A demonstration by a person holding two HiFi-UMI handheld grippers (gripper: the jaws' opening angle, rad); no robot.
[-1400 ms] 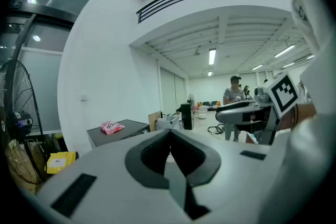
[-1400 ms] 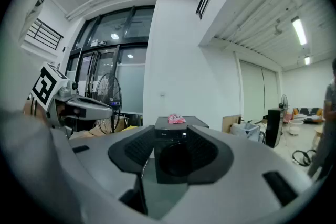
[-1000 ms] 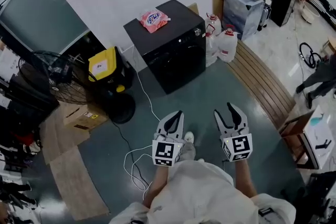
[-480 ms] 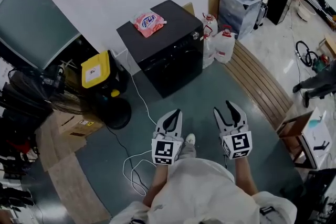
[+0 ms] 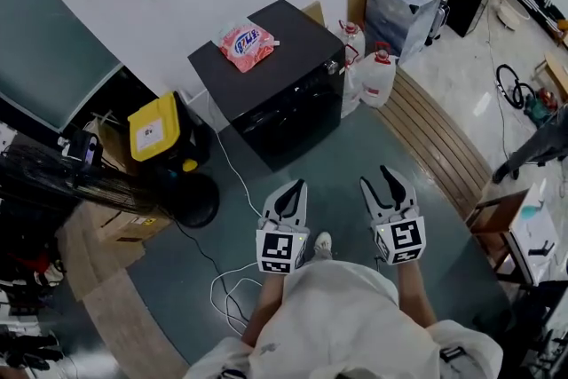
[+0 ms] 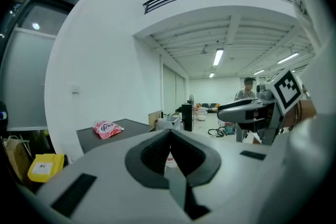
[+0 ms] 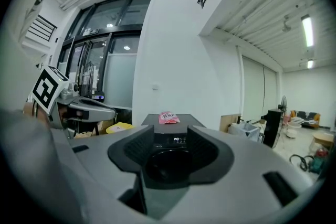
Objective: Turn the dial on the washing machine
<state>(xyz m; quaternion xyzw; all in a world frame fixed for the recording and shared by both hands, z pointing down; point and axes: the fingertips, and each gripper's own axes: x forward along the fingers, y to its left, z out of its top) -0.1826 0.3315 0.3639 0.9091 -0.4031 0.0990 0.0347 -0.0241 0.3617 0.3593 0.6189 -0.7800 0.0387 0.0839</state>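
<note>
1 black washing machine (image 5: 297, 106) stands at 11 o'clock from the left gripper (image 5: 295, 187), well apart. Its dial (image 5: 330, 67) is on the front's top corner. 1 pink bag (image 5: 246, 41) lies on top. 2 white jugs (image 5: 376, 74) stand at its 3 o'clock. The left gripper is closed, empty. The right gripper (image 5: 390, 175) has its jaws a little apart, just closing, empty.

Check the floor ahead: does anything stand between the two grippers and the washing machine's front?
Nothing visible does. The floor from the left gripper and the right gripper, whose empty jaws have just been closing, to the washing machine is bare. A white cable lies off to the left; jugs stand at the machine's right side.
</note>
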